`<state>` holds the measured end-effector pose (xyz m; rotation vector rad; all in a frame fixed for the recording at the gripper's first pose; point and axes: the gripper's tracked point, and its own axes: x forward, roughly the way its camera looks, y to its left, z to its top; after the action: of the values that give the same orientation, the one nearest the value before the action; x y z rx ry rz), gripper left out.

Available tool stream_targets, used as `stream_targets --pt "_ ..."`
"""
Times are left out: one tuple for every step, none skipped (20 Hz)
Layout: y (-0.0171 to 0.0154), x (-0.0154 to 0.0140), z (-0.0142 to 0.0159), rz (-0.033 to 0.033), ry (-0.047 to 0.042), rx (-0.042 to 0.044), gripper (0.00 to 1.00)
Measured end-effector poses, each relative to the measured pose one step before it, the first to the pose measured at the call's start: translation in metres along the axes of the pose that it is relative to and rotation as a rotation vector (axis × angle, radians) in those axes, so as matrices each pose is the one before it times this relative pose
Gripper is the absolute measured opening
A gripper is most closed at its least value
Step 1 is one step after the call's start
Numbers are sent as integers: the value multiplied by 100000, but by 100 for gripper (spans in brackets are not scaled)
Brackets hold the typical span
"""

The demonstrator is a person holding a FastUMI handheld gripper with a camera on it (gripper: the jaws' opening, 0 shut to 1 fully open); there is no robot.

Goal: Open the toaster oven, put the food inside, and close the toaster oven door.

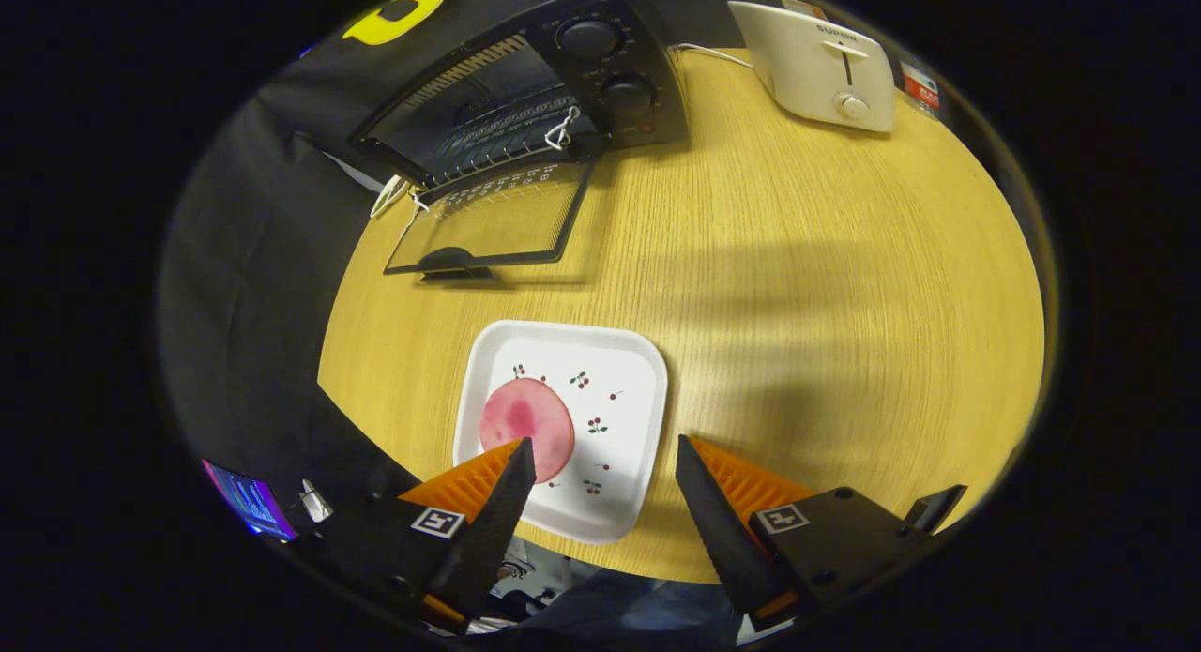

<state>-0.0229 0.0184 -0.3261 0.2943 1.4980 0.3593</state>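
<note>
Jaws wide open over the plate, oven door already down.

Low in the frame the gripper [605,469] holds nothing; the pink round slice of food [525,425] lies on the white plate [627,371] just ahead, beside the left-hand finger. Beyond, at upper left across the counter [798,258], the toaster oven [525,89] stands open.
</note>
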Motion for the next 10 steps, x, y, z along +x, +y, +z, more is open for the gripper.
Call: stream_targets --pt "58 130 87 1099 517 1735 97" --pt "-31 121 148 693 1106 1357 92" --pt "0 232 -202 683 1208 793 88" --pt "-171 80 -108 260 1565 239 88" --pt "31 125 -36 885 692 283 88" --pt "-59 374 -151 184 722 256 84" --pt "-23 -39 155 658 219 36 81" --pt "-173 49 -92 -186 710 -463 75" --pt "-149 125 -85 -277 939 -627 70" --pt "-183 56 -59 209 256 -340 62"
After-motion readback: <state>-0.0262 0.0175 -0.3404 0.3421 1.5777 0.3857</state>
